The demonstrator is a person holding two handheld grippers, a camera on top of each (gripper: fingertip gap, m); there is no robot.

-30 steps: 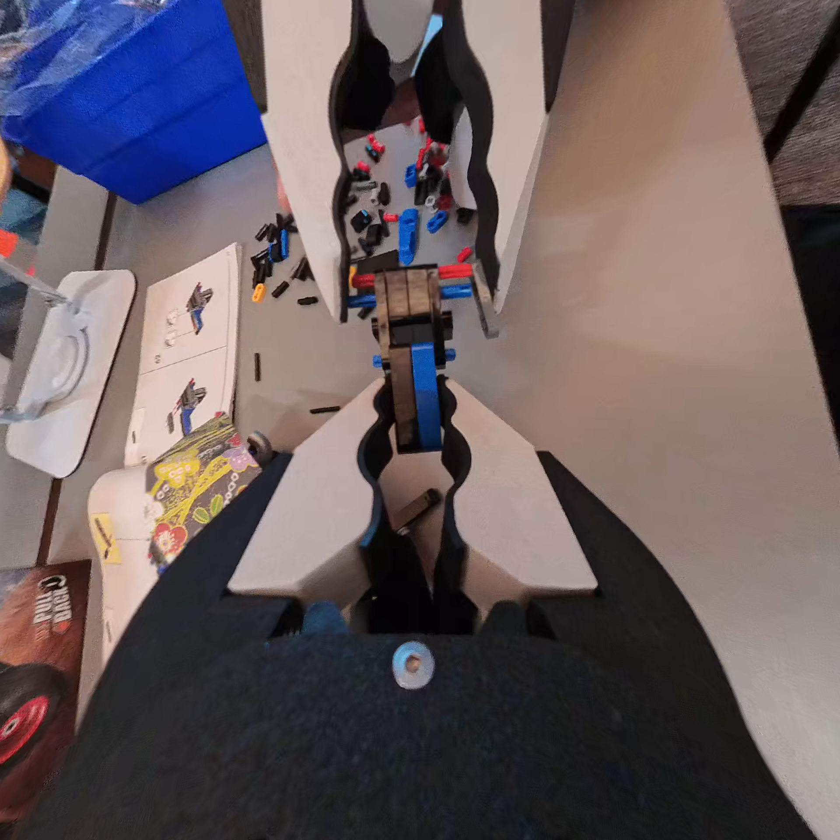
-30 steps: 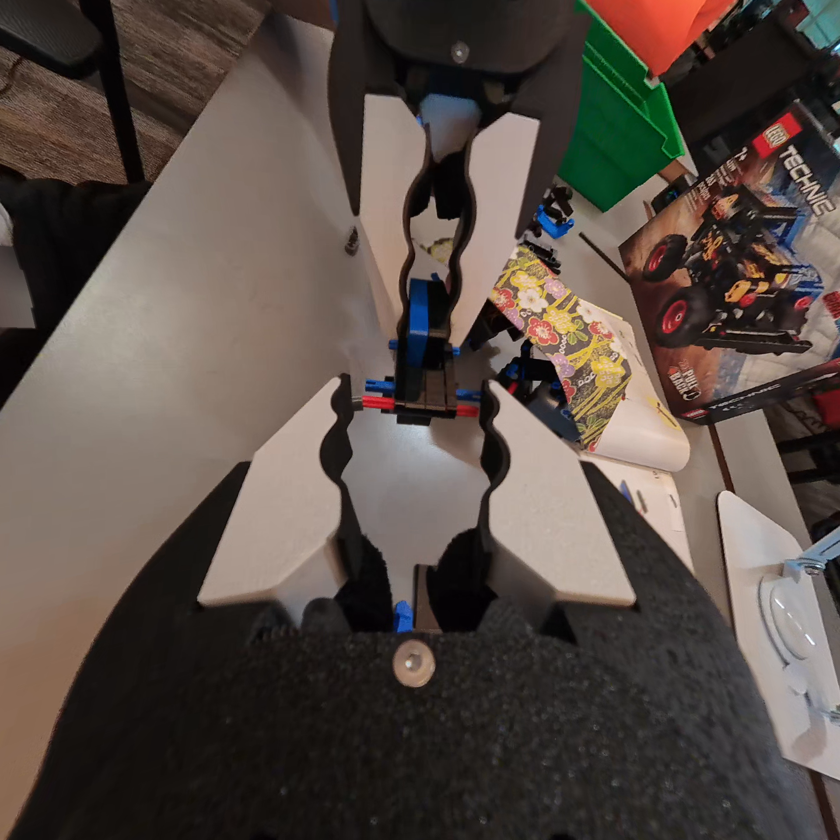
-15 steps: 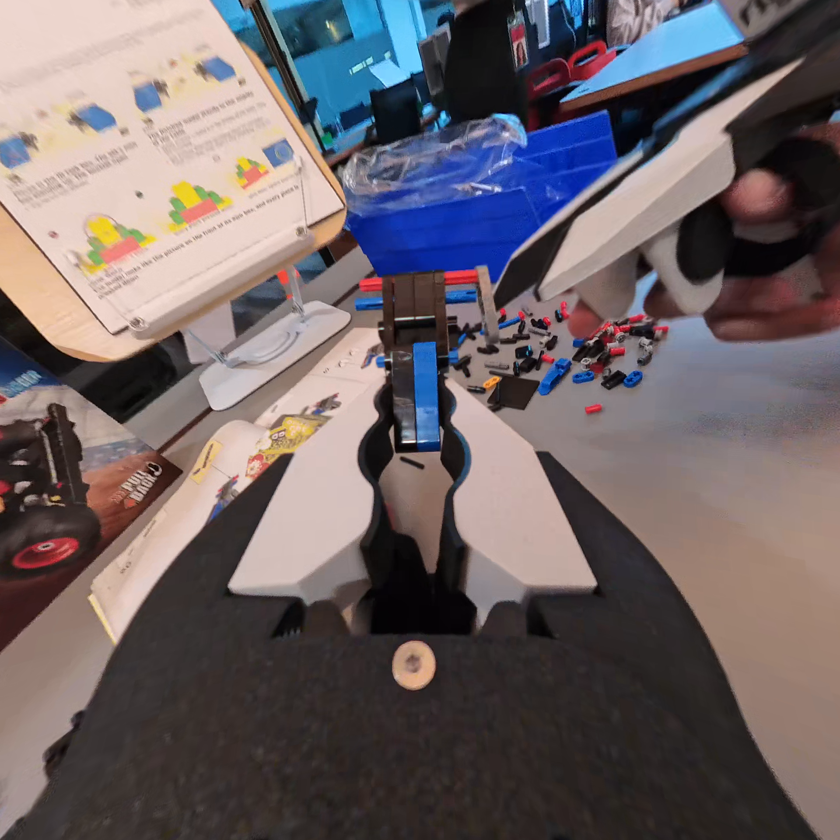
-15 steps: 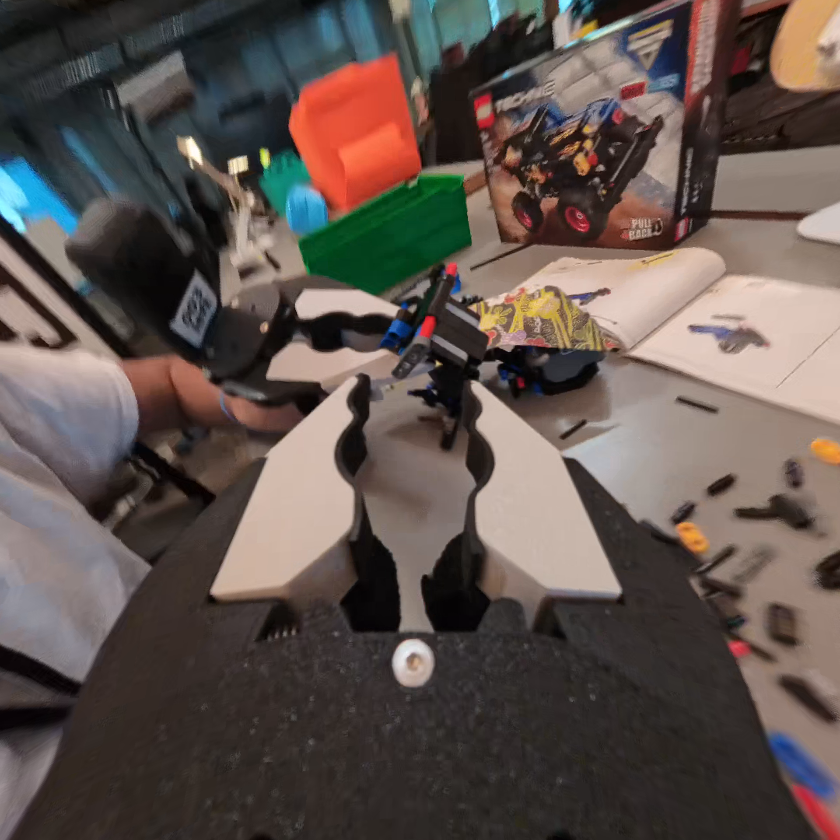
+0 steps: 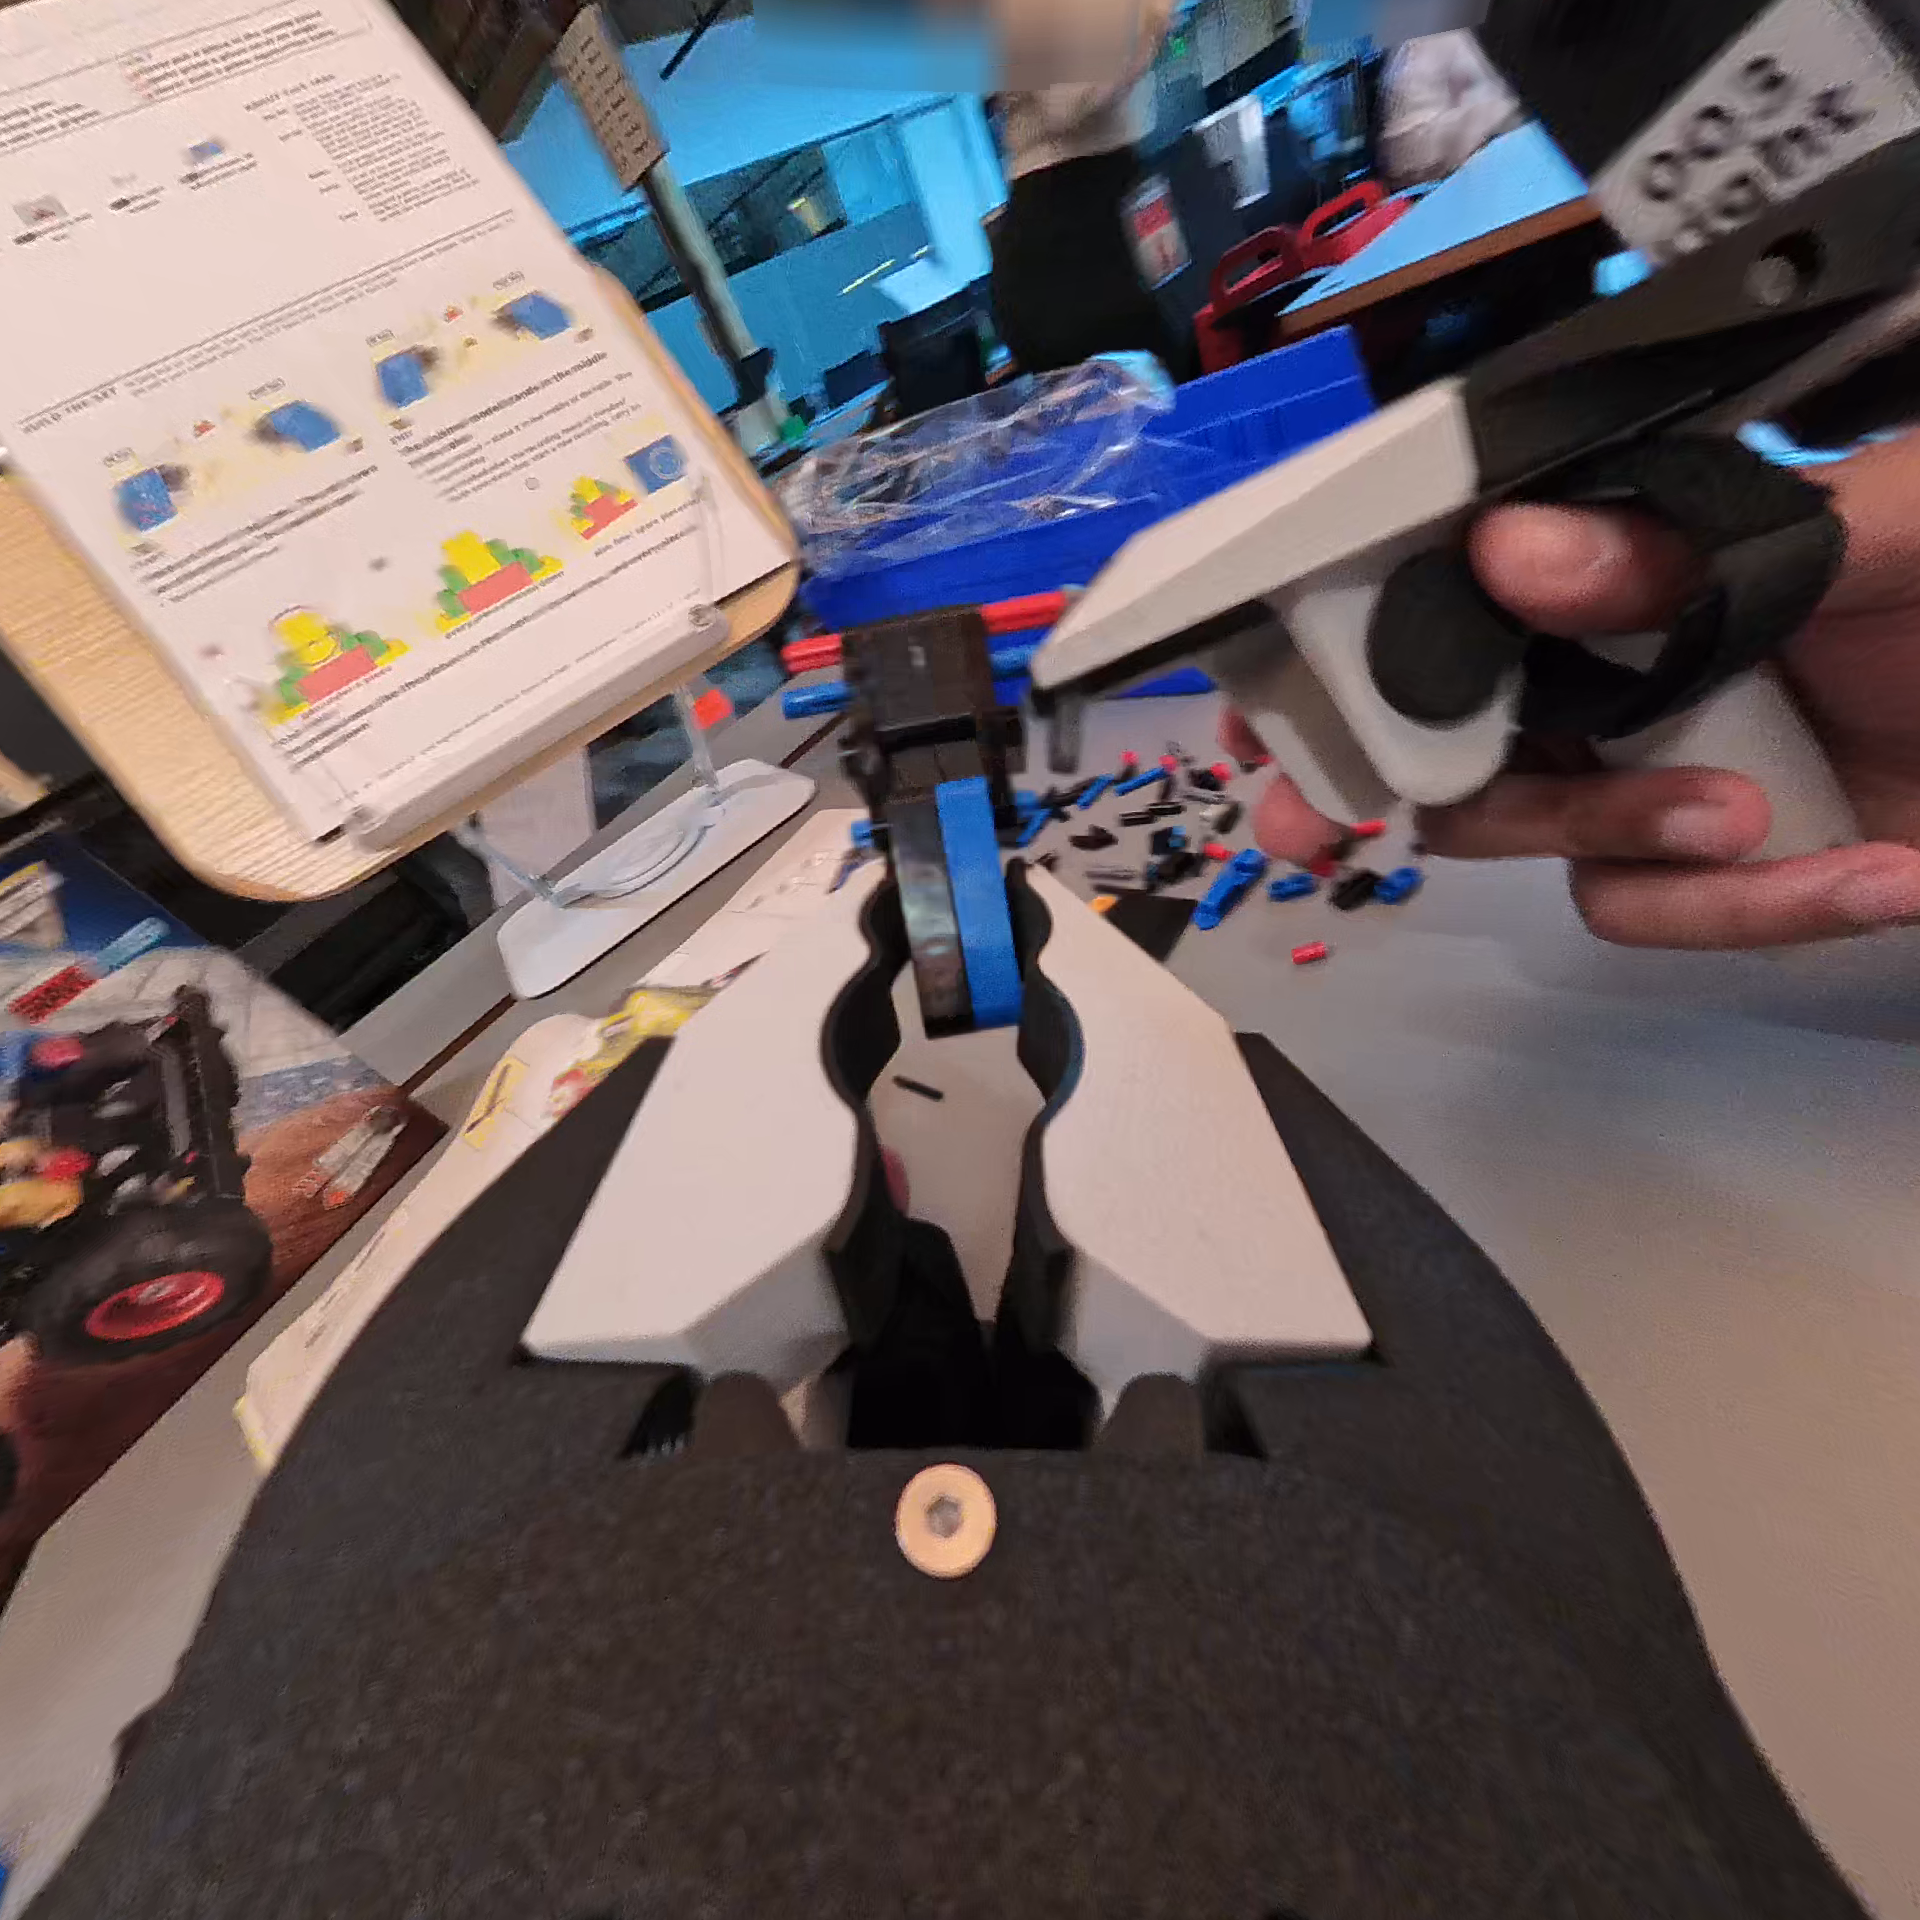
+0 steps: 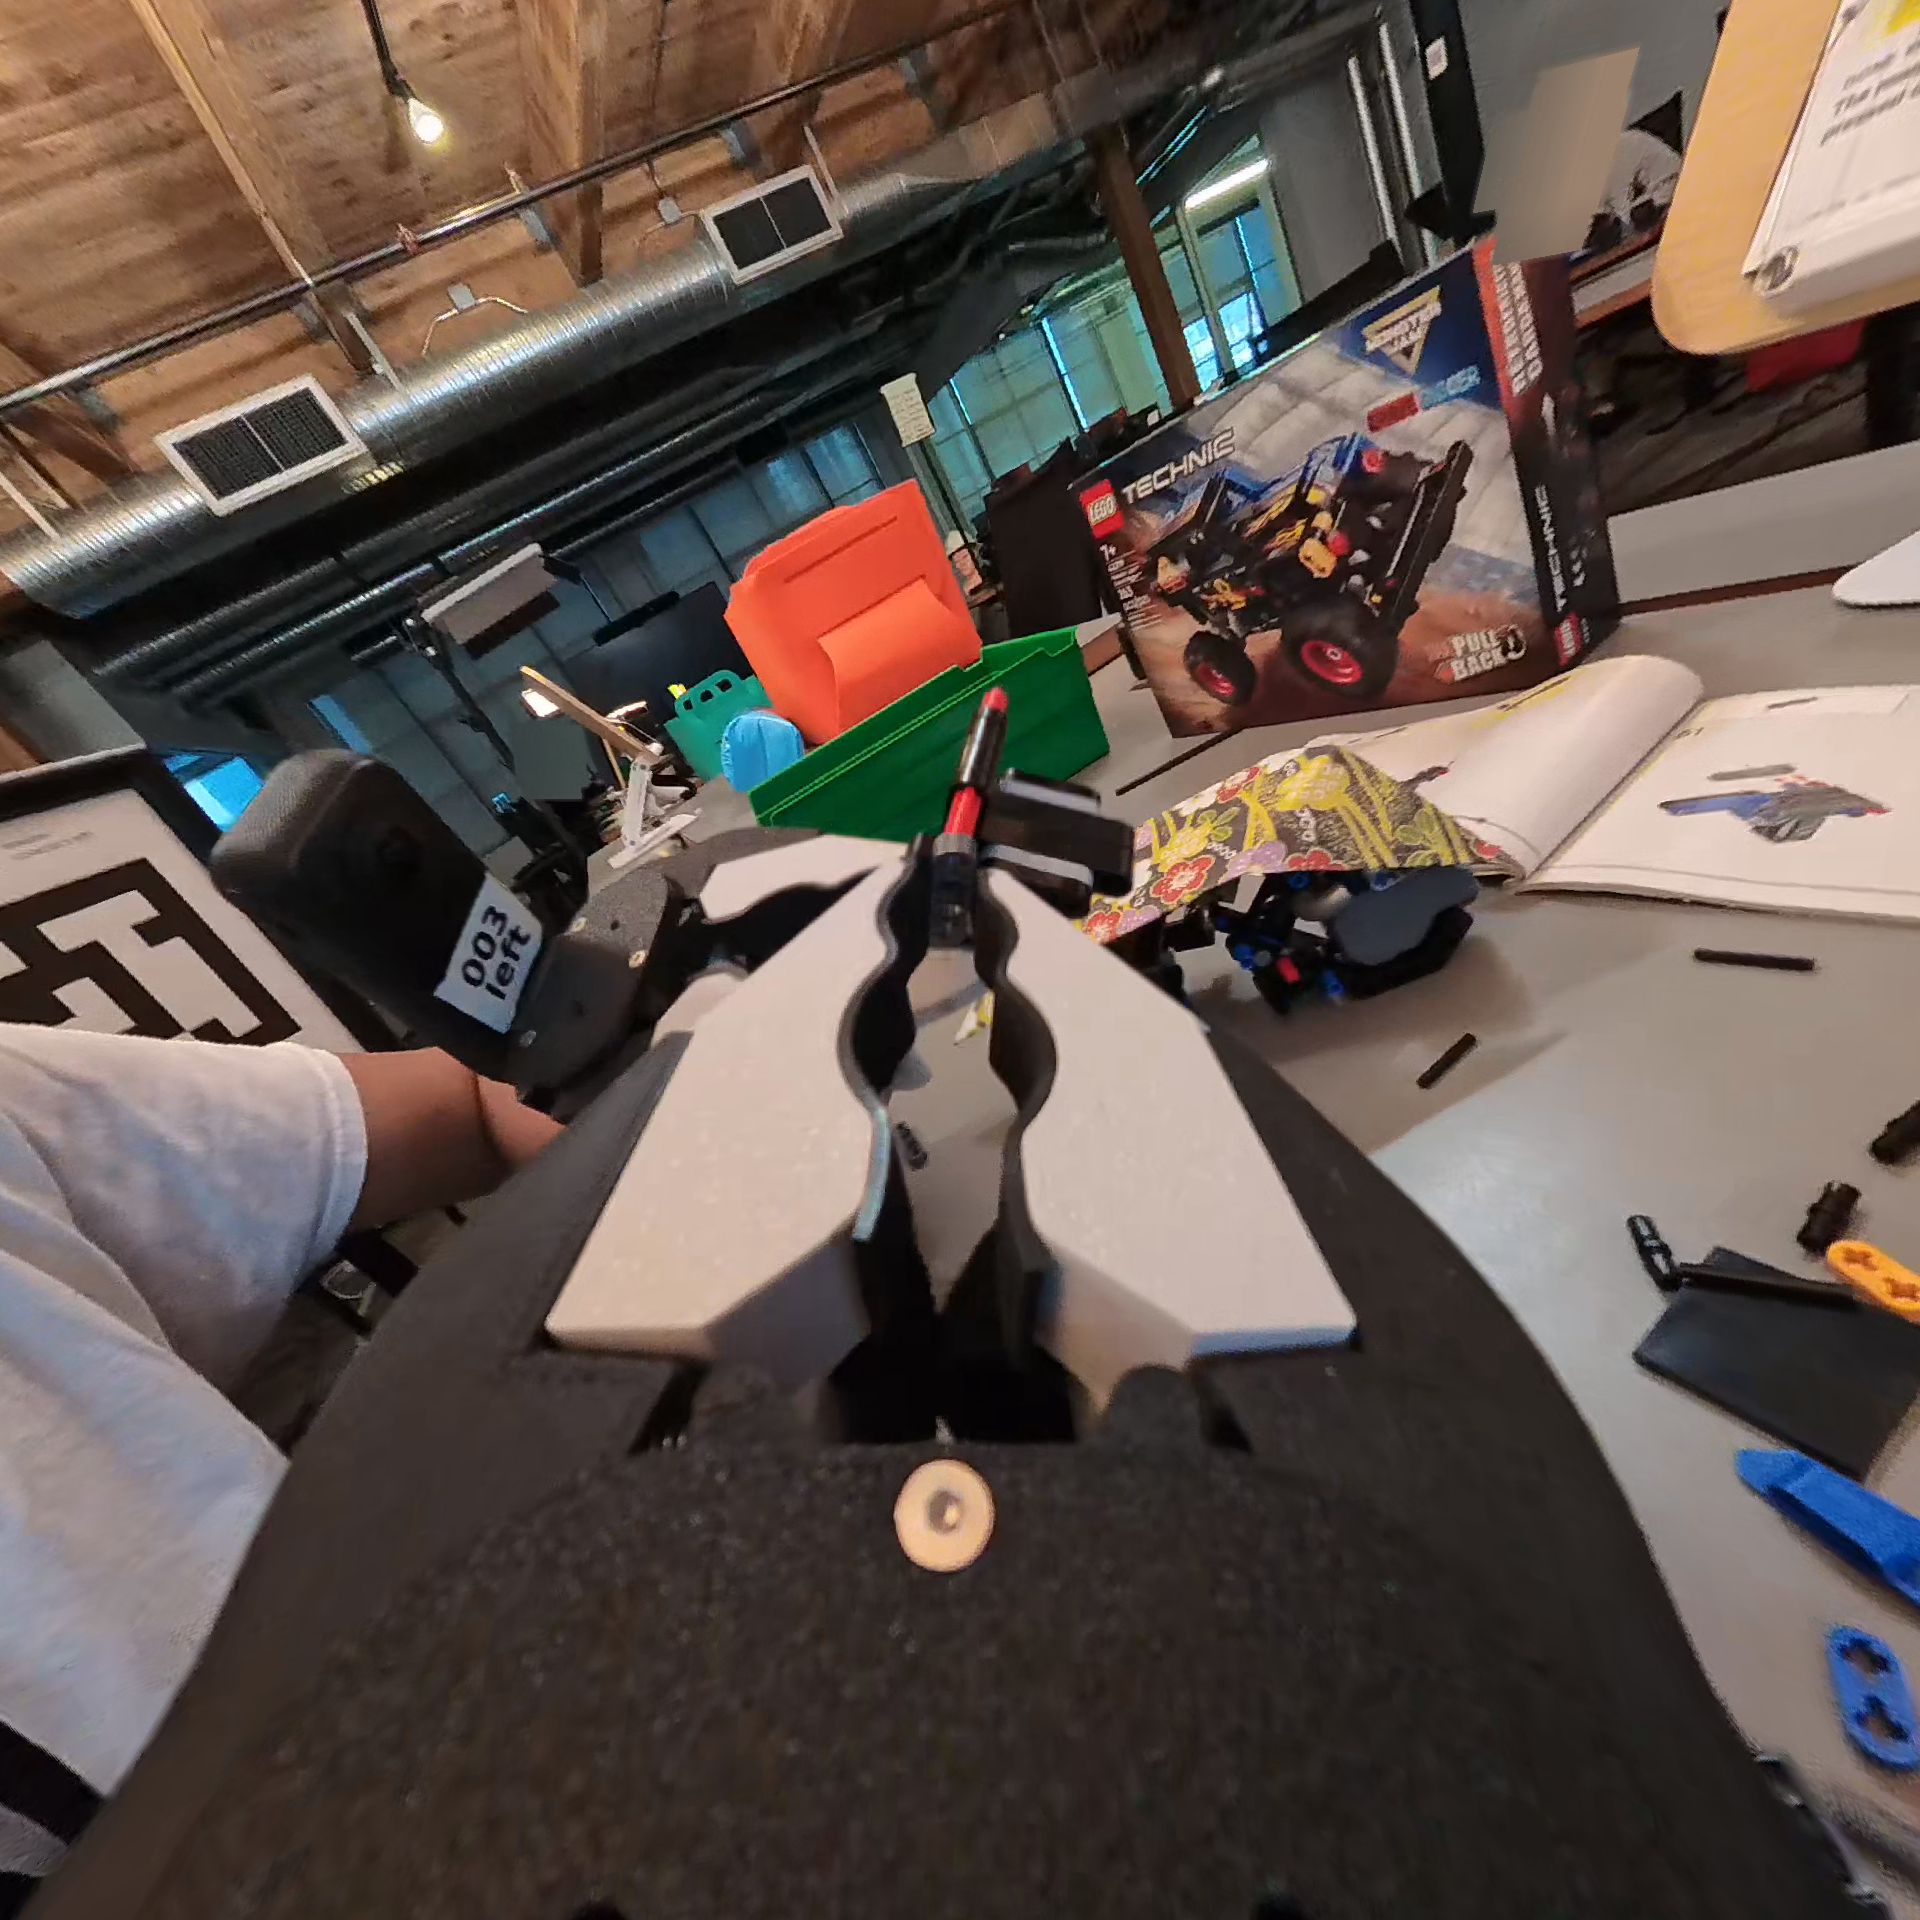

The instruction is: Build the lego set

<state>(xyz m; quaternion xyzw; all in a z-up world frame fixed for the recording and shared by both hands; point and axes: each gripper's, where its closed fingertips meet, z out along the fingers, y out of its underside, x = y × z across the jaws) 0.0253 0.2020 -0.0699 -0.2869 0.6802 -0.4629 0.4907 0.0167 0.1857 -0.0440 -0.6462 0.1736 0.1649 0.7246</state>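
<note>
My left gripper (image 5: 956, 899) is shut on the lower end of a small lego assembly (image 5: 920, 707) of black and blue beams, with red and blue axles across its top. It holds the assembly up above the grey table (image 5: 1558, 1143). My right gripper (image 6: 951, 883) is closed on the assembly's far end, where a red axle (image 6: 977, 748) sticks up past the fingertips. One of its fingers (image 5: 1247, 561) shows in the left wrist view, reaching in from the right in a person's hand (image 5: 1714, 831). The left gripper's body (image 6: 364, 862) shows behind, at the left.
Loose black, blue and red parts (image 5: 1195, 831) lie on the table, more at the right (image 6: 1766, 1340). A part-built chassis (image 6: 1361, 925) sits under a flowery sheet (image 6: 1278, 821). Around stand an open booklet (image 6: 1683, 821), the set's box (image 6: 1351, 561), an instruction stand (image 5: 364, 436), a blue bin (image 5: 1195, 468) and a green bin (image 6: 935, 748). Left and right tips are no more than a few centimetres apart.
Both grippers tipped from looking down at the table to looking level across it. The right gripper went from open around the assembly to closed on its end. The left kept its grip.
</note>
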